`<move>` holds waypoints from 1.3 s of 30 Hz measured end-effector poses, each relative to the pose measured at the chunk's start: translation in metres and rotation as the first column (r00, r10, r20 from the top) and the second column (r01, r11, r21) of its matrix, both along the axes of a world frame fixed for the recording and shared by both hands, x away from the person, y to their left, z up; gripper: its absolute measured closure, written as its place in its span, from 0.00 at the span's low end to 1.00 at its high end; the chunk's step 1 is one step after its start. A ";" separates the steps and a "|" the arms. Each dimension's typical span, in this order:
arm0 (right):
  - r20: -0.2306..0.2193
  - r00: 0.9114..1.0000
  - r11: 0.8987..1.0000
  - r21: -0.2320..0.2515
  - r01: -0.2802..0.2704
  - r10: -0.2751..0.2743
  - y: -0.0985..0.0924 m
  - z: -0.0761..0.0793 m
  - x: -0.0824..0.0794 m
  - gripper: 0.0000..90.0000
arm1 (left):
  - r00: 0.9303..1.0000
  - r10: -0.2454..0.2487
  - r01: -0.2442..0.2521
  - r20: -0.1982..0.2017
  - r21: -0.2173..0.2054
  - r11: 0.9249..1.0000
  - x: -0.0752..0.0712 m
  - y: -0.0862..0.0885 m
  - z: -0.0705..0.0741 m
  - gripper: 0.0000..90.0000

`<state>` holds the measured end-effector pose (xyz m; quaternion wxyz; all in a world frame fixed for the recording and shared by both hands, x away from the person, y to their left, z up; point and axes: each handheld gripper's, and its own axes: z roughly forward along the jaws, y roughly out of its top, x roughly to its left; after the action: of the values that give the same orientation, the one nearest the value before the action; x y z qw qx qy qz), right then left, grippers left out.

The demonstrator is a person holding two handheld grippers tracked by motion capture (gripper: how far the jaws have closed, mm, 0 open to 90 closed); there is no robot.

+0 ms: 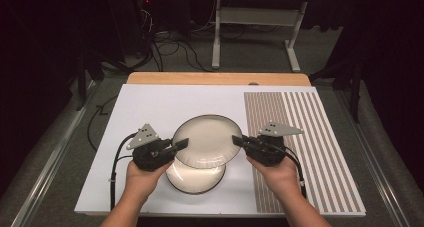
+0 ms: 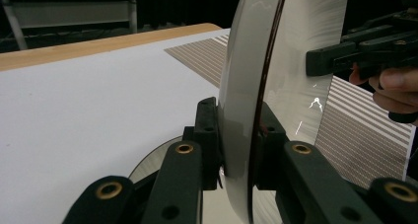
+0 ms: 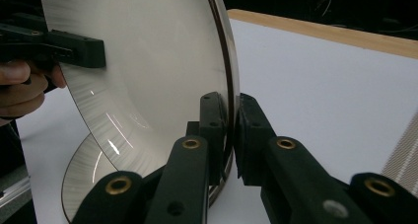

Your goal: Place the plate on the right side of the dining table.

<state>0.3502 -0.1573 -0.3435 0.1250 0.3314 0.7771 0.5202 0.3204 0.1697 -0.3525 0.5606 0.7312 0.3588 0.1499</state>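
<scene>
Both claws pinch upper plate [image 1: 206, 139] rim edges.

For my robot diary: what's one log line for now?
left gripper: shut on upper plate | right gripper: shut on upper plate | lower plate: on table

Three cameras: one fixed overhead, one riding each gripper.

My high view looks forward and down over the whole table [image 1: 150, 102]. Left gripper view sits close behind its jaws, facing across toward the right gripper [image 2: 360, 54]. Right gripper view faces back at the left gripper [image 3: 59, 49]. All three share the lifted plate [image 1: 207, 139].
</scene>
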 end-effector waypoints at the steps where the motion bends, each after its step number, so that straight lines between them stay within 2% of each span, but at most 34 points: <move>1: 0.007 1.000 1.000 0.000 0.008 -0.008 -0.007 0.001 -0.001 0.96 | 1.000 -0.004 0.004 0.000 0.003 1.000 0.001 -0.004 0.000 0.86; 7: 0.022 0.999 0.999 0.000 0.036 -0.036 -0.029 0.004 -0.005 0.96 | 0.999 -0.040 0.040 -0.006 0.018 0.999 0.009 -0.029 0.003 0.86; 10: 0.027 0.998 0.999 0.000 0.052 -0.052 -0.040 0.004 -0.007 0.96 | 0.999 -0.049 0.050 -0.008 0.022 0.999 0.011 -0.036 0.003 0.86; 22: 0.022 0.994 0.994 -0.005 0.111 -0.111 -0.077 0.005 -0.011 0.96 | 0.995 -0.096 0.097 -0.025 0.047 0.994 0.027 -0.078 0.003 0.86; 33: 0.026 0.984 0.984 -0.012 0.179 -0.179 -0.117 0.004 -0.016 0.96 | 0.990 -0.136 0.138 -0.036 0.056 0.989 0.041 -0.120 0.000 0.85; 35: 0.026 0.983 0.983 -0.014 0.182 -0.181 -0.120 0.003 -0.016 0.96 | 0.990 -0.139 0.141 -0.039 0.056 0.988 0.042 -0.123 0.000 0.85; 39: 0.021 0.977 0.977 -0.017 0.212 -0.211 -0.134 0.002 -0.018 0.96 | 0.987 -0.155 0.157 -0.047 0.053 0.986 0.048 -0.139 -0.003 0.85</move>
<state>0.3320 -0.2913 -0.3417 0.1902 0.4060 0.7411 0.4998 0.3687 0.0305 -0.3557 0.5419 0.7755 0.3082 0.0998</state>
